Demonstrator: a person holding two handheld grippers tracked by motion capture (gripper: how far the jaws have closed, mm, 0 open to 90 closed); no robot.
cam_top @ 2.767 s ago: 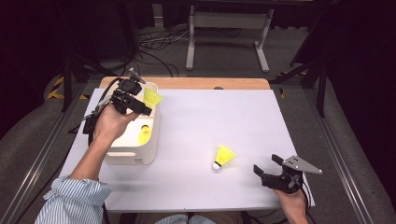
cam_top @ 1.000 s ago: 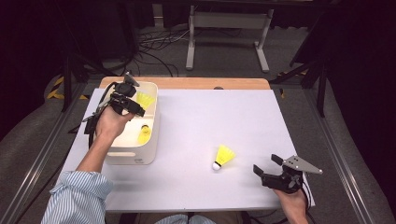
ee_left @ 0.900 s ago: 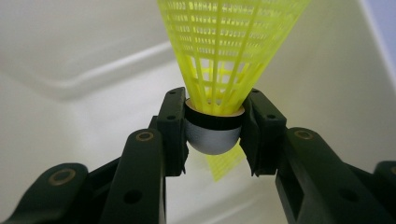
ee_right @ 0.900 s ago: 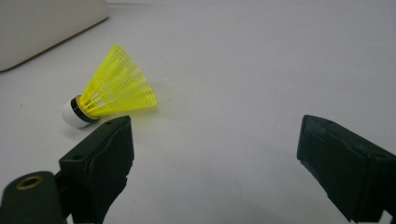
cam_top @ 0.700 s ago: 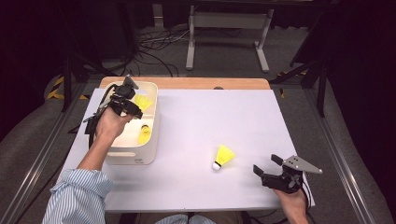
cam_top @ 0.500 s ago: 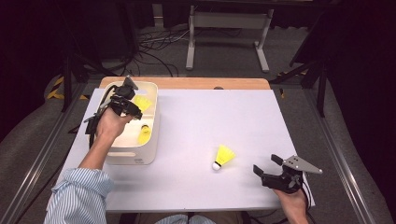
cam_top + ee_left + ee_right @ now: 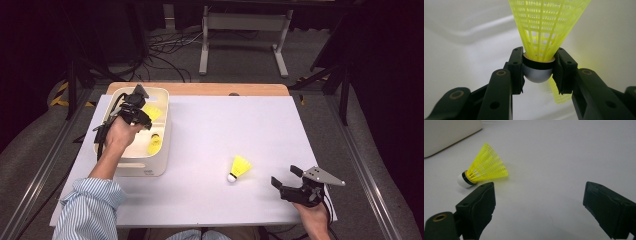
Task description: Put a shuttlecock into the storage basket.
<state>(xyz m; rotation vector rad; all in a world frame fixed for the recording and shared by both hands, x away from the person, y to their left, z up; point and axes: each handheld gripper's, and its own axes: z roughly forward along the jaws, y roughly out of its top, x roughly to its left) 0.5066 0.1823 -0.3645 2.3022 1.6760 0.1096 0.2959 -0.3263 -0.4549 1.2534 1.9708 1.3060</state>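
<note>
1. Three yellow shuttlecocks on show: one lying on the tabletop at, one held over the bin, one resting inside it.
2. One white bin, sitting at the left.
3. Two tools in play: the left tool and the right tool.
4. One tabletop under it all.

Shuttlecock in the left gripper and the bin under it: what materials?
Shuttlecock: the skirt looks like moulded yellow plastic, an open lattice that lets light through; the rounded head is smooth and pale with a black band, maybe foam or cork under a coating. Bin: likely matte off-white plastic, with rounded corners and seamless walls.
</note>
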